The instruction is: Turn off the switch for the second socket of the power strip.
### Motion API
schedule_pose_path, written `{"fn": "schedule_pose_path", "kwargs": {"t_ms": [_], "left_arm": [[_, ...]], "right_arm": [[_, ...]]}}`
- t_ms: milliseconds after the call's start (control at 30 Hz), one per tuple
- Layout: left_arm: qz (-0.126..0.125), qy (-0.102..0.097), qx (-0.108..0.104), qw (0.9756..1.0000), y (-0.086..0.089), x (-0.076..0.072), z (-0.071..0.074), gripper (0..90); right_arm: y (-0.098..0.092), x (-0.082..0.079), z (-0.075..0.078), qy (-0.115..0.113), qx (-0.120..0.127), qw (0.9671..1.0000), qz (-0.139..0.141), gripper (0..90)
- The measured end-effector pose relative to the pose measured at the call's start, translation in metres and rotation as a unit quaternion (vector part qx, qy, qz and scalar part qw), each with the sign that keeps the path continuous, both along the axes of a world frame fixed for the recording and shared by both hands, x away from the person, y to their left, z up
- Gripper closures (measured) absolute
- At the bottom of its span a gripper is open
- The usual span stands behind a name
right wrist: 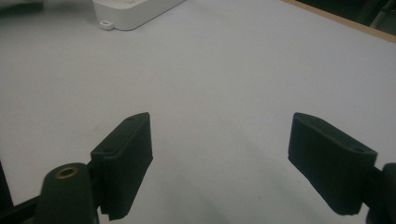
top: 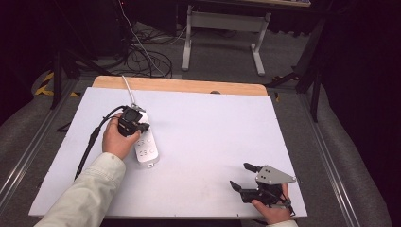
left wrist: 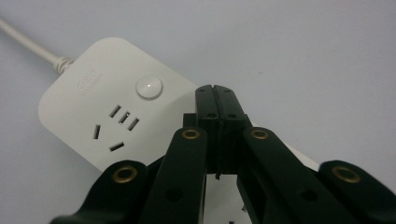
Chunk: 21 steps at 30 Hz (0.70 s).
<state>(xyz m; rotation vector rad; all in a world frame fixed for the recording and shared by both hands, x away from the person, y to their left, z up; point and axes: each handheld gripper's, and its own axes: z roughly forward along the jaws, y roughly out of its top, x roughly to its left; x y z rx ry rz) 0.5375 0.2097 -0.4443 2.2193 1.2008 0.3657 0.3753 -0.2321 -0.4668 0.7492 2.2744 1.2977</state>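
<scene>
White plastic on a pale grey sheet: the power strip [top: 144, 142] lies on the left half of the desk [top: 213, 137], its cord [top: 127, 90] running off toward the far wooden edge. Over it hang the left tongs [top: 135, 122], gripped from above by the left hand [top: 118, 138], with a black cable [top: 90, 142] trailing back along the sleeve [top: 90, 194]. From the left gripper view the jaws are pressed together with nothing between them, their joined tips poised over the strip's top face just beside the round button [left wrist: 149, 87] at the cord end, near the first socket [left wrist: 114, 127]. Closed like that they make a single blunt point, which looks suited to prodding the switch rather than gripping. Whether the tips actually touch the casing I can't quite tell; the angle hides the gap.

Moving across, the middle of the desk is bare sheet. Down at the near right corner the right tongs [top: 241, 176] sit low by the edge in the right hand [top: 272, 208], jaws spread wide and empty, pointing roughly toward the strip. The right gripper view has the strip's near end well apart from them, so this hand seems parked, leaving the left side room to work.
</scene>
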Motion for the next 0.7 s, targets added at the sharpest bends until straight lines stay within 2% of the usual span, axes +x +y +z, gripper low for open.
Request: {"fn": "schedule_pose_path", "kwargs": {"t_ms": [367, 500, 600, 700], "left_arm": [[-0.003, -0.003, 0.009, 0.9999, -0.0018, -0.0009, -0.0019, 90.0], [-0.003, -0.001, 0.007, 1.0000, -0.0015, -0.0013, -0.0021, 90.0], [-0.003, -0.009, 0.016, 0.9998, -0.0023, -0.0023, -0.0022, 90.0], [-0.005, -0.009, 0.017, 0.9998, -0.0023, -0.0028, -0.0023, 90.0]], "right_arm": [[0.0000, -0.0004, 0.0002, 0.001, -0.001, 1.0000, 0.000, 22.5], [0.0000, -0.0005, 0.0001, 0.001, -0.001, 1.0000, 0.000, 22.5], [0.0000, -0.0006, 0.0001, 0.001, -0.001, 1.0000, 0.000, 22.5], [0.0001, -0.0007, 0.0001, 0.000, -0.002, 1.0000, 0.000, 22.5]]}}
